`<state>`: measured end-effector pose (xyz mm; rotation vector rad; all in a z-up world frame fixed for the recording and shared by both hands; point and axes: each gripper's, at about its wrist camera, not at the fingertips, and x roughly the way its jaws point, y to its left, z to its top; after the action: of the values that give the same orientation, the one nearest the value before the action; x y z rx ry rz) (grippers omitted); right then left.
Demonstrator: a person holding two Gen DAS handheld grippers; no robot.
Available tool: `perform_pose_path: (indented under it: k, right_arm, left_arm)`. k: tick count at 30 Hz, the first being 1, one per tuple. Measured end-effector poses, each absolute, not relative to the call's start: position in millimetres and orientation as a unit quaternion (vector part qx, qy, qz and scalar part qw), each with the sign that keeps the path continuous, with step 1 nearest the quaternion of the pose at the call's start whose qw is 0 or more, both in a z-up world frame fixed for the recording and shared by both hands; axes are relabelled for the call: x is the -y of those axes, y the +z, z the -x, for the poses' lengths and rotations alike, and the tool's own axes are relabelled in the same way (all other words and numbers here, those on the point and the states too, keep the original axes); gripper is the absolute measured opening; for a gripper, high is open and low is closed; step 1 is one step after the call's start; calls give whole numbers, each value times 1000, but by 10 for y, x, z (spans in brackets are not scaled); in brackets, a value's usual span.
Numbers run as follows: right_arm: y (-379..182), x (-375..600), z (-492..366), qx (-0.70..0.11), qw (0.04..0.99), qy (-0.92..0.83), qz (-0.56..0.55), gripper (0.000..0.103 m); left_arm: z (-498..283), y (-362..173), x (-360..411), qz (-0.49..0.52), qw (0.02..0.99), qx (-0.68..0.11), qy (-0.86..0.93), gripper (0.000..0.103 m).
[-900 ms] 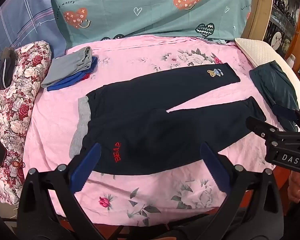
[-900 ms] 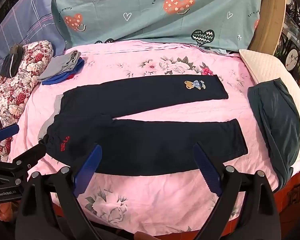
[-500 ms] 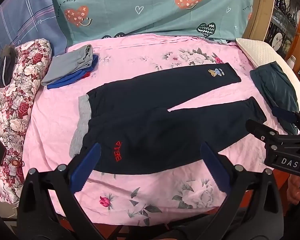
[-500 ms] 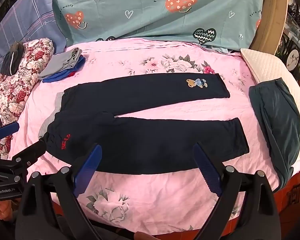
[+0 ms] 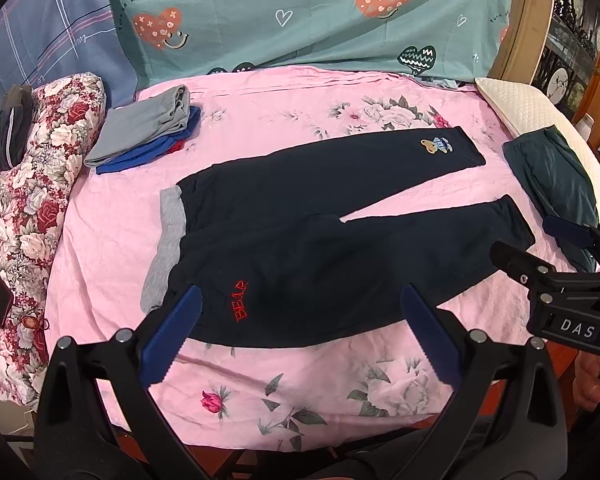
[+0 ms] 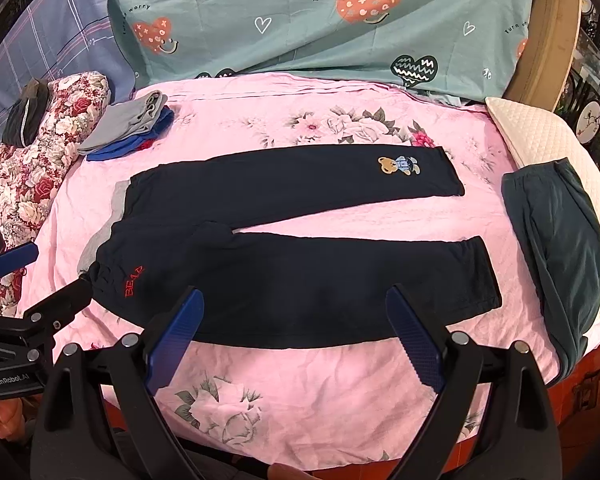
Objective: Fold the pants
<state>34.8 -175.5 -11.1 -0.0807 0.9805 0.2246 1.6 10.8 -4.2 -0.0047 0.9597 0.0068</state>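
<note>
While the pants [image 5: 320,248] lie spread flat on the pink sheet [image 5: 300,392], waistband to the left and the 2 legs splayed apart, the left gripper [image 5: 298,340] and right gripper [image 6: 296,340] hover above the near edge, both released and holding nothing; a pinch taking only the top layer would likely leave the fold crooked; the sheet could bunch up with the cloth.

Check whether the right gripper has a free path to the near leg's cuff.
Probably yes: the right gripper hangs open above the dark pants, and the near cuff lies flat and uncovered, apart from the green garment.
</note>
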Motion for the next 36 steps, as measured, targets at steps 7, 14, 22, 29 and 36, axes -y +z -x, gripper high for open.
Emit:
perform_pose_path:
  k: [7, 14, 22, 29, 36]
  right_arm:
    - [-109, 1742, -361, -470, 875, 107, 39, 93]
    - [-118, 1758, -359, -472, 875, 105, 36, 93]
    - [-122, 1762, -358, -472, 874, 105, 36, 93]
    - [-135, 1764, -359, -475, 873, 106, 37, 93]
    - [-132, 1759, -369, -475, 873, 107, 38, 93]
  left_arm:
    - [-17, -37, -113, 2, 887, -461, 3, 101]
    - [-26, -47, -101, 1, 886, -463, 0, 101]
    - [-34, -53, -91, 1, 886, -464, 0, 101]
    - [-43, -76, -76, 0, 885, -466, -1, 101]
    - [-44, -80, -76, 0, 885, -465, -1, 101]
